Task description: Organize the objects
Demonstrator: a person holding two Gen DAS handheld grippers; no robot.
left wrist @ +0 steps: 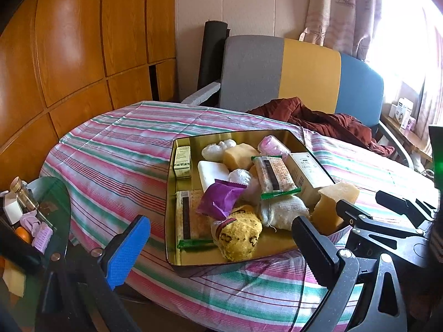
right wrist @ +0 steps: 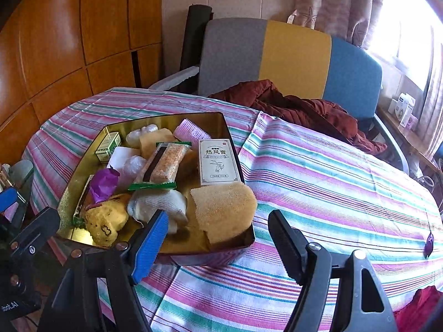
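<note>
A gold tin tray point(left wrist: 170, 193) sits on the striped tablecloth, piled with small goods. Among them are a tan sponge point(right wrist: 224, 213) in the near right corner, a white printed box point(right wrist: 218, 160), a green-edged cracker packet point(right wrist: 163, 163), a purple wrapper point(right wrist: 103, 184), a yellow knitted piece point(right wrist: 105, 224) and a white cloth roll point(right wrist: 160, 204). My right gripper point(right wrist: 218, 246) is open just in front of the tray's near right corner, holding nothing. My left gripper point(left wrist: 221, 249) stands open before the tray's near edge, also holding nothing.
A chair point(right wrist: 293, 55) with a grey, yellow and blue back carries a dark red garment point(right wrist: 299, 105) behind the table. A small purple piece point(right wrist: 429, 242) lies on the cloth at the right. A glass side stand point(left wrist: 55, 193) with bottles and oddments is at the left.
</note>
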